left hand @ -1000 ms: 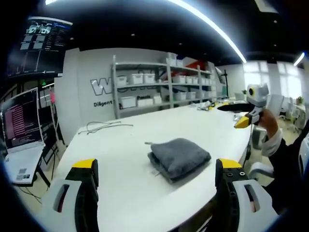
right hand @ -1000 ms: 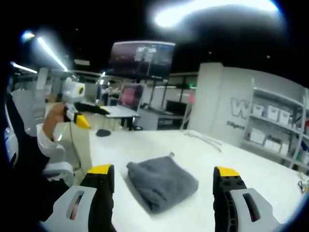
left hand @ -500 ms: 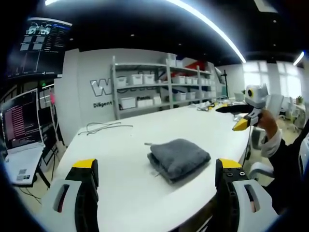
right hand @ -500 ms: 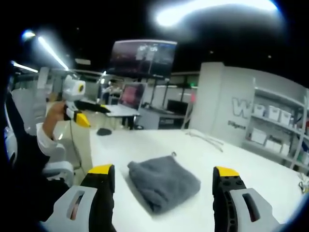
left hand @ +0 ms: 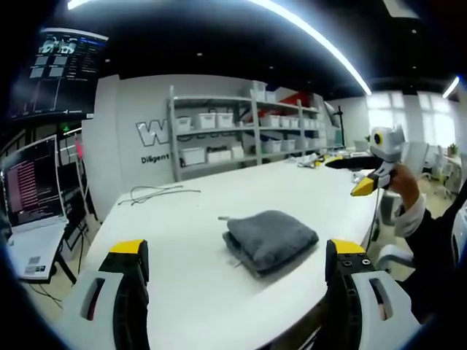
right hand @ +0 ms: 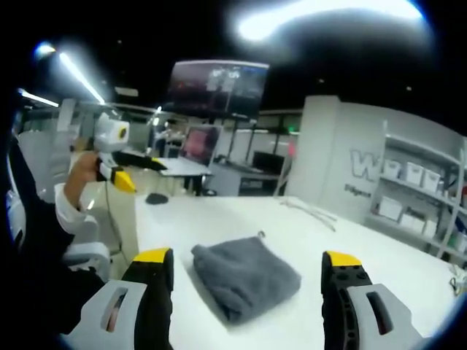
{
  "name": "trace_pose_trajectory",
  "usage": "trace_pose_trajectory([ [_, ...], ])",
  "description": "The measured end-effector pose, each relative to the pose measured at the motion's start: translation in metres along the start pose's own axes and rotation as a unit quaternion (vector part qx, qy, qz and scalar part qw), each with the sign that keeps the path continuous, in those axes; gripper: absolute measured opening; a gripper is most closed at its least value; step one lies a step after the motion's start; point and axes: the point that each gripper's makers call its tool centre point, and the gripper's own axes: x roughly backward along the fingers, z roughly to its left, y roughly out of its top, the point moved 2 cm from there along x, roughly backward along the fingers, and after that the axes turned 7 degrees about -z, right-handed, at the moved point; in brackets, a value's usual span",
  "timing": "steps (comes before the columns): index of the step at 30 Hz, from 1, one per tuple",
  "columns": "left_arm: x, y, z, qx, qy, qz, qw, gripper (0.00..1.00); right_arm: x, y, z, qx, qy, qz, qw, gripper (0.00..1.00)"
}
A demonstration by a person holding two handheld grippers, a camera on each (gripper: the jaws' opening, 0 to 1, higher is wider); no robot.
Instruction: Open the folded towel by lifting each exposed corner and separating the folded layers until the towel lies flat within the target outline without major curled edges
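Towel (left hand: 271, 238) sits folded and untouched on the white table (left hand: 182, 292), with left gripper (left hand: 237, 281) and right gripper (right hand: 244, 281) held back above it, jaws wide apart, probably lining up a corner grab.

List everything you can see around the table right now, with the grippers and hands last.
towel: one, grey, folded, on the table in front of both grippers
table: one, white
cable: one, pale, on the table's far side toward the shelves
shelf unit: one, grey, white bins, against the wall
monitors: several, lit, beside the table
left gripper: yellow-tipped jaws wide apart, holding nothing
right gripper: yellow-tipped jaws wide apart, holding nothing
hand: one, holding the right gripper, white cuff
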Motion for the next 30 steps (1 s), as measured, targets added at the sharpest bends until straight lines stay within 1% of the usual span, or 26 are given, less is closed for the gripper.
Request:
trace_pose_trajectory([
  [6,-0.001,-0.002,-0.001,-0.002,-0.001,0.005,1.0,0.99,-0.004,-0.005,-0.002,0.0,0.003,0.006,1.0,0.83],
  [11,-0.001,-0.001,-0.003,0.002,-0.006,0.002,1.0,0.99,-0.007,-0.011,-0.007,-0.001,0.001,0.014,0.9999,0.83],
  [22,-0.001,-0.002,-0.001,0.001,-0.003,0.003,1.0,0.99,-0.014,-0.006,-0.008,0.004,0.004,0.009,0.9999,0.83],
  [30,-0.001,0.0,-0.002,-0.001,-0.004,0.001,1.0,0.99,-0.022,-0.007,-0.008,0.008,0.006,0.011,0.9999,0.83],
])
